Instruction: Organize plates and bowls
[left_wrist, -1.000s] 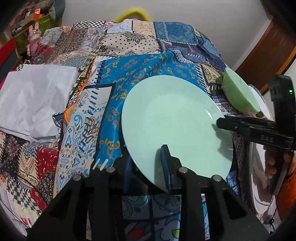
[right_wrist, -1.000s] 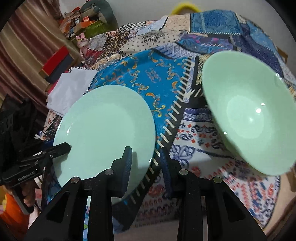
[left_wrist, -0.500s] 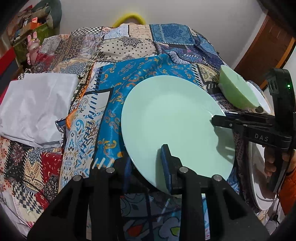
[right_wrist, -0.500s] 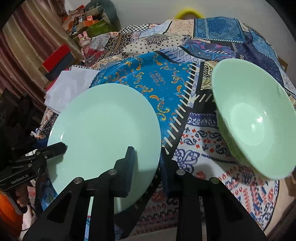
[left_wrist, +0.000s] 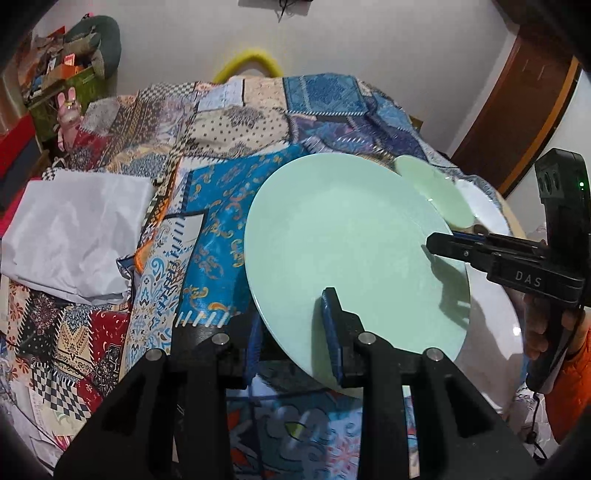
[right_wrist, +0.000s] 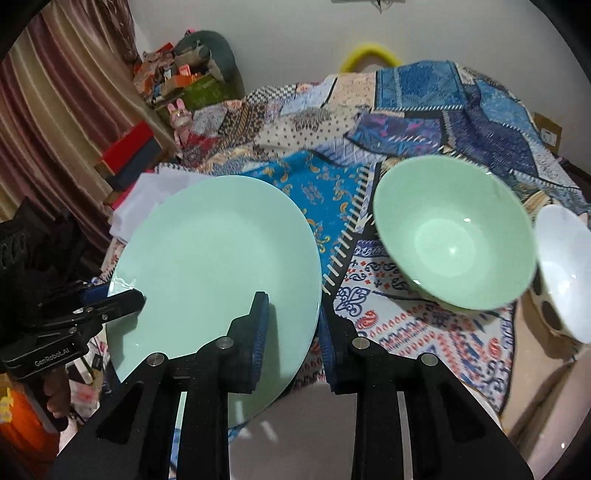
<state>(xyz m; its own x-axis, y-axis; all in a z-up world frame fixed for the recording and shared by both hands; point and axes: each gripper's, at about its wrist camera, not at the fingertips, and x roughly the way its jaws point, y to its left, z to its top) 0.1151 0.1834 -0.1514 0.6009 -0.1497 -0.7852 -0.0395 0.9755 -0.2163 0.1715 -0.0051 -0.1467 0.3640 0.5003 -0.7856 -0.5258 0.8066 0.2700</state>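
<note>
A pale green plate (left_wrist: 347, 251) (right_wrist: 214, 266) hangs tilted above the patchwork tablecloth (left_wrist: 229, 122), held from two sides. My left gripper (left_wrist: 291, 317) is shut on its near rim, one finger above and one below. My right gripper (right_wrist: 291, 310) is shut on the opposite rim; in the left wrist view the right gripper (left_wrist: 436, 247) reaches in from the right. The left gripper (right_wrist: 129, 299) shows at the left in the right wrist view. A green bowl (right_wrist: 454, 236) (left_wrist: 432, 188) stands upright on the cloth to the right of the plate.
A white plate (left_wrist: 495, 317) lies under the green plate's right edge. A white bowl (right_wrist: 565, 266) sits right of the green bowl by the table edge. A crumpled white cloth (left_wrist: 74, 229) lies at the left. Boxes and clutter (right_wrist: 177, 77) stand beyond the table.
Both grippers have risen with the green plate between them, and the table and bowl now look farther below. The right gripper's jaws came a little closer on the rim.
</note>
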